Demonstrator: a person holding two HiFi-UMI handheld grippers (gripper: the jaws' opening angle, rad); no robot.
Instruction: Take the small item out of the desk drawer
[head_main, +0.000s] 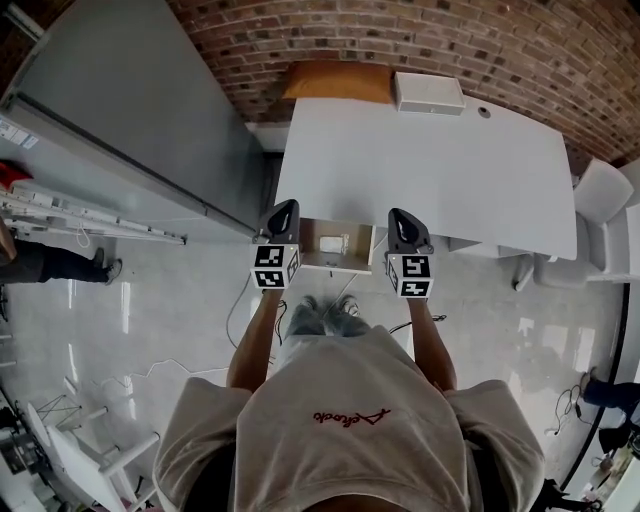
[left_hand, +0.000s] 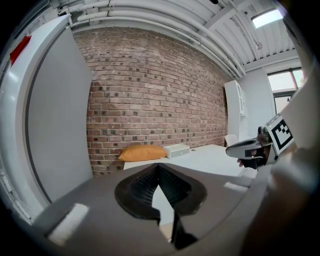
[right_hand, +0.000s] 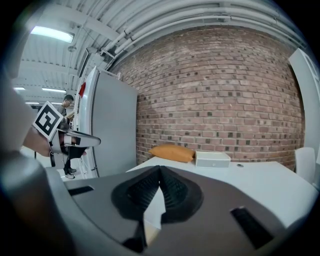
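The drawer (head_main: 310, 262) stands pulled out from under the front edge of the white desk (head_main: 430, 170). In it lies a small white item (head_main: 333, 243). My left gripper (head_main: 286, 207) hangs just left of the drawer, and my right gripper (head_main: 397, 214) just right of it; both point toward the desk. In the left gripper view the left gripper (left_hand: 159, 167) has its jaws meeting at the tips with nothing between them. The right gripper (right_hand: 160, 169) looks the same in its own view, shut and empty. Neither gripper view shows the drawer.
An orange cushion (head_main: 337, 80) and a white box (head_main: 428, 92) sit at the desk's far edge by the brick wall. A tall grey cabinet (head_main: 130, 110) stands to the left, a white chair (head_main: 600, 190) to the right. Cables lie on the floor; another person (head_main: 50, 262) stands far left.
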